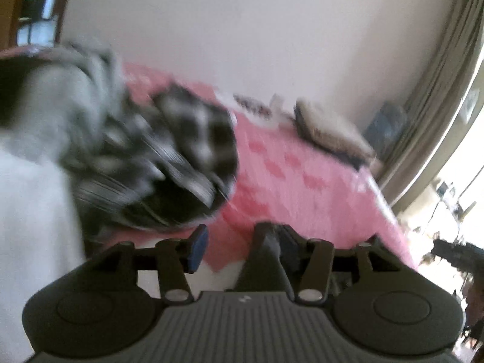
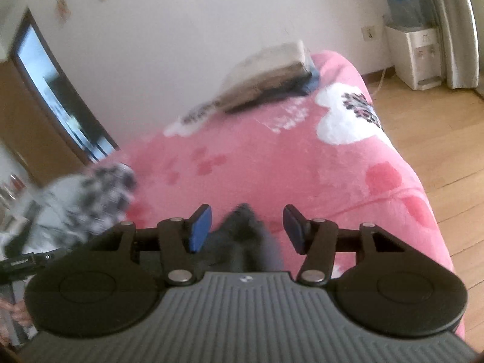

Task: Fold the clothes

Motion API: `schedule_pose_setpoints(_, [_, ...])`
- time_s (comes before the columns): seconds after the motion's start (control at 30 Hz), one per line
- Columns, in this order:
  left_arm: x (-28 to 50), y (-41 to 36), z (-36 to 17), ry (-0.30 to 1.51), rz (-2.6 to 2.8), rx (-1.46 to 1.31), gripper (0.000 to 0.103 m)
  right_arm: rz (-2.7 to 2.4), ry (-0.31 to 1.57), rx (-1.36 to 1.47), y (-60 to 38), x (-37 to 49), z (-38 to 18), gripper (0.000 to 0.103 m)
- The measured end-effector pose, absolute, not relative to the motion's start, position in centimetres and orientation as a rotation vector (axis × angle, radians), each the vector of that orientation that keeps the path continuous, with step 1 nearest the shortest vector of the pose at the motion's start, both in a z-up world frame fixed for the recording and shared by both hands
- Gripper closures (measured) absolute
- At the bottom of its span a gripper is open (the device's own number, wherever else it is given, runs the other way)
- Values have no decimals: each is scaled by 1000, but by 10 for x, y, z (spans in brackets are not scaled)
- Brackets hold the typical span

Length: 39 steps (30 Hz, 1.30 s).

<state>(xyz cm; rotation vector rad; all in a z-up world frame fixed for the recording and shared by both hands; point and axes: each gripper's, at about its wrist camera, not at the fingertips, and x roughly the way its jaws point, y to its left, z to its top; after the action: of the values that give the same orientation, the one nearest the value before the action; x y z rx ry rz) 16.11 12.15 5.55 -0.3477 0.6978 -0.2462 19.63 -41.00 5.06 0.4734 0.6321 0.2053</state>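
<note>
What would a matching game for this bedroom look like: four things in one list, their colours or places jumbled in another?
Things:
1. blanket
2. checked garment
3. folded pile
4. water dispenser

Colour or place:
A. black and white, at the left of both views
B. white, on the floor by the curtain
C. pink, spread over the bed
D. beige on top, lying by the wall at the bed's far end

Pairs: 1-C, 2-A, 3-D, 4-B
</note>
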Motion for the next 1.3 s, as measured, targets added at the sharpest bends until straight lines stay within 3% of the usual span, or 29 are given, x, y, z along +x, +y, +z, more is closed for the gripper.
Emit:
schedule_pose_setpoints(0.3, [25, 230, 178, 521, -60, -269, 44, 505, 569, 483, -342, 119, 102, 47])
schedule_pose_setpoints(0.43, [-27, 262, 207, 470, 18, -264, 39, 671, 614, 500, -297, 95, 110, 46])
schedule_pose_setpoints(0.57, [-47, 262, 175, 631, -38, -307, 38, 820, 717, 516, -251, 72, 100, 45])
schedule_pose_setpoints(0.8, [-76, 201, 25, 1081, -207, -376, 48, 945, 932, 362, -182, 14, 51, 45])
schedule_pose_setpoints(0.93, [-96, 181, -23, 1183, -230, -362, 48, 965, 995, 272, -169, -20, 40, 45])
schedule_pose_setpoints(1.1, [-109, 172, -33, 1153, -188, -314, 53, 961, 1019, 291, -166, -34, 37, 45])
schedule_pose_setpoints(1.17, [-110, 169, -32, 1142, -165, -298, 61, 968, 1011, 289, -165, -38, 38, 45])
schedule_pose_setpoints(1.2, [-111, 169, -31, 1137, -150, -291, 71, 973, 1007, 286, -163, -39, 38, 45])
schedule_pose_setpoints(1.23, [-111, 168, -31, 1133, -135, -285, 89, 976, 1004, 285, -161, -40, 38, 45])
schedule_pose_setpoints(1.3, [-115, 167, -29, 1119, -133, -304, 99, 976, 1003, 295, -159, -39, 38, 45])
